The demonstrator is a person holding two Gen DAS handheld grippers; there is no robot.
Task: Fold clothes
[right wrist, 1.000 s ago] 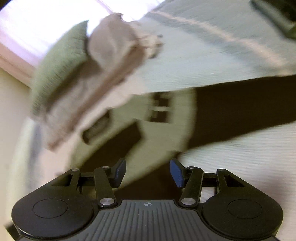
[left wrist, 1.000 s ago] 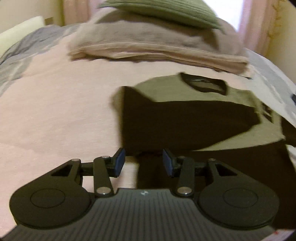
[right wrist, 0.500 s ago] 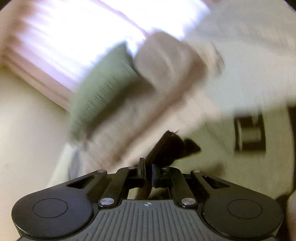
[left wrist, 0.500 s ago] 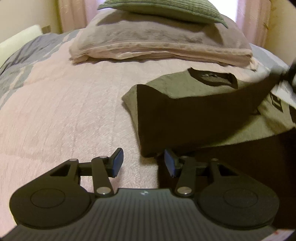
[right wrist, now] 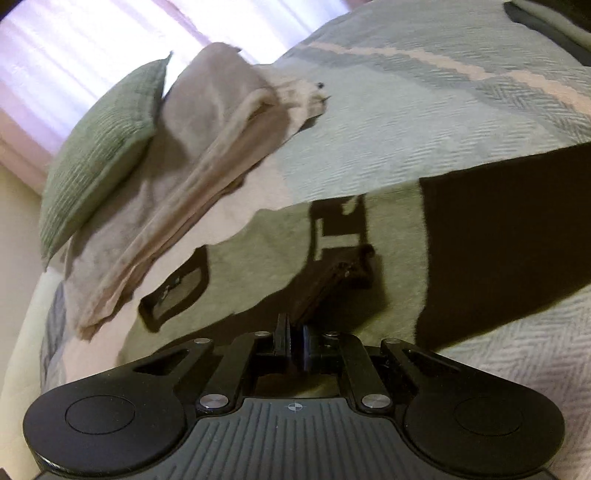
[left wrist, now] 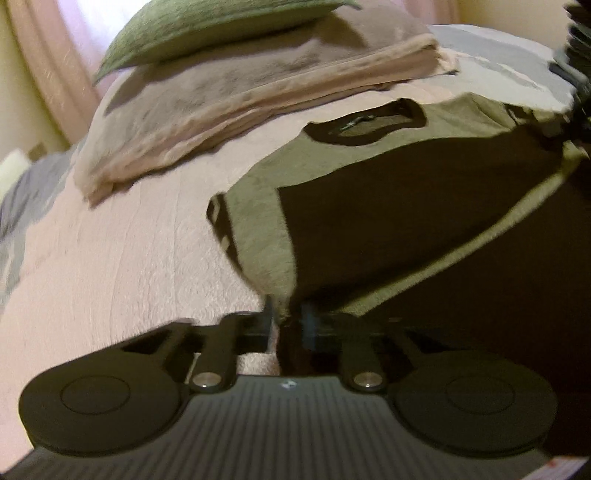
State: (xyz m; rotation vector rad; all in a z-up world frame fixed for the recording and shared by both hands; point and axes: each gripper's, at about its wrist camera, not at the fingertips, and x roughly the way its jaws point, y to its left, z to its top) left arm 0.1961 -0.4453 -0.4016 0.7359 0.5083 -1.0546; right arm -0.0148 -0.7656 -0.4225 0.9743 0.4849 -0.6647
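Note:
An olive and black sweater (left wrist: 258, 229) with a black collar (left wrist: 365, 125) lies spread on the bed, one black sleeve folded across its chest. My left gripper (left wrist: 286, 321) is at the sweater's near side edge. Its jaws are closing, with a fold of olive and black fabric pinched between the pads. In the right wrist view the sweater (right wrist: 258, 251) fills the middle. My right gripper (right wrist: 293, 343) is shut on the black sleeve (right wrist: 332, 273), whose cuff sticks out beyond the fingertips, just above the sweater's chest.
A folded beige blanket (left wrist: 240, 96) with a green cushion (left wrist: 207, 26) on top lies behind the collar. The pink bedspread (left wrist: 129, 266) stretches to the left of the sweater and a grey patterned cover (right wrist: 424, 122) to its right. Curtains (right wrist: 74, 48) hang behind the bed.
My left gripper dropped onto the sweater's edge, rolled, and closed on the fabric. My right gripper shut on the black sleeve and carried it down over the sweater's chest.

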